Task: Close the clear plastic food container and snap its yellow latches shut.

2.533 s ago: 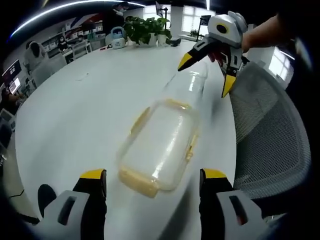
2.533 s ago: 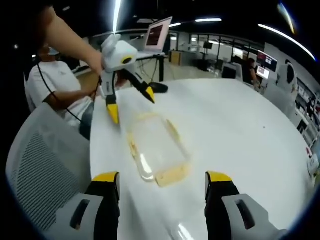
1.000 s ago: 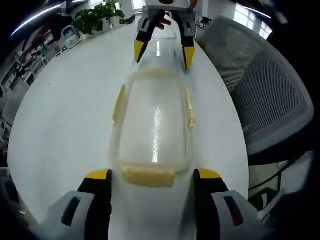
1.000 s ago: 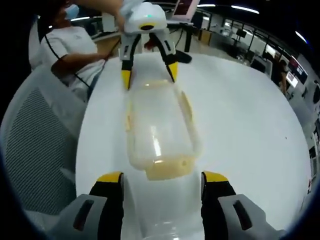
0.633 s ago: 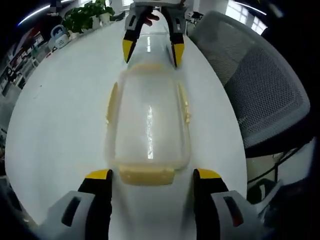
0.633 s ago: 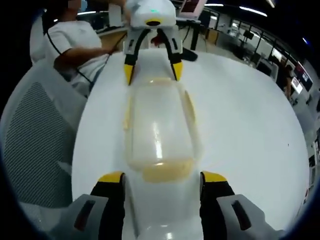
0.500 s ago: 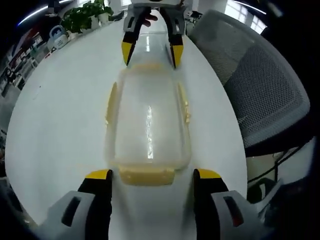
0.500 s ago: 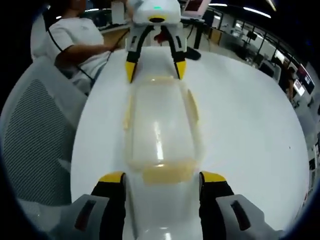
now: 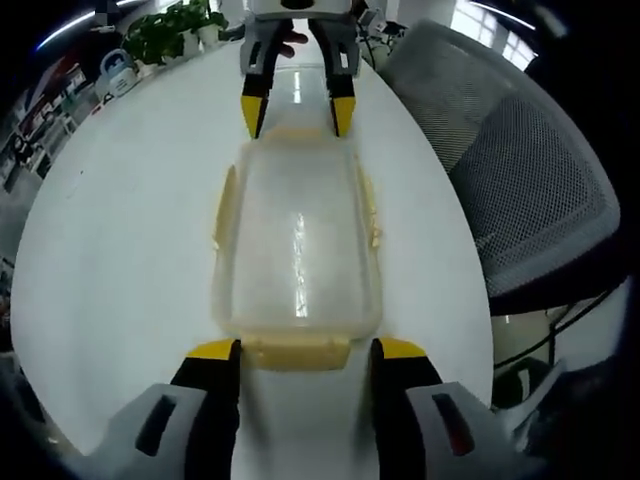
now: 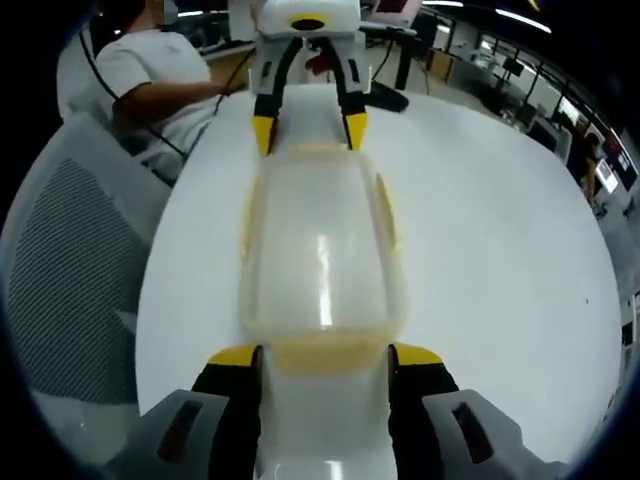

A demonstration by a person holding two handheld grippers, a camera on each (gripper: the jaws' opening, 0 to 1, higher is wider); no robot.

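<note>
Clear container [image 9: 297, 240] lidded on white table [image 9: 110, 230], left gripper [image 9: 297, 350] and right gripper [image 10: 325, 357] — jaws parted, one end latch [image 9: 296, 352] between each pair.

Probably office: mesh chair [image 9: 520, 170], monitors [image 10: 590, 150]

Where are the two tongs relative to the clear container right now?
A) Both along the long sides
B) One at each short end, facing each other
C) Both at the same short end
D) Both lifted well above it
B: the left tongs straddle the near end latch of the container, and the right tongs sit at the far end.
</note>
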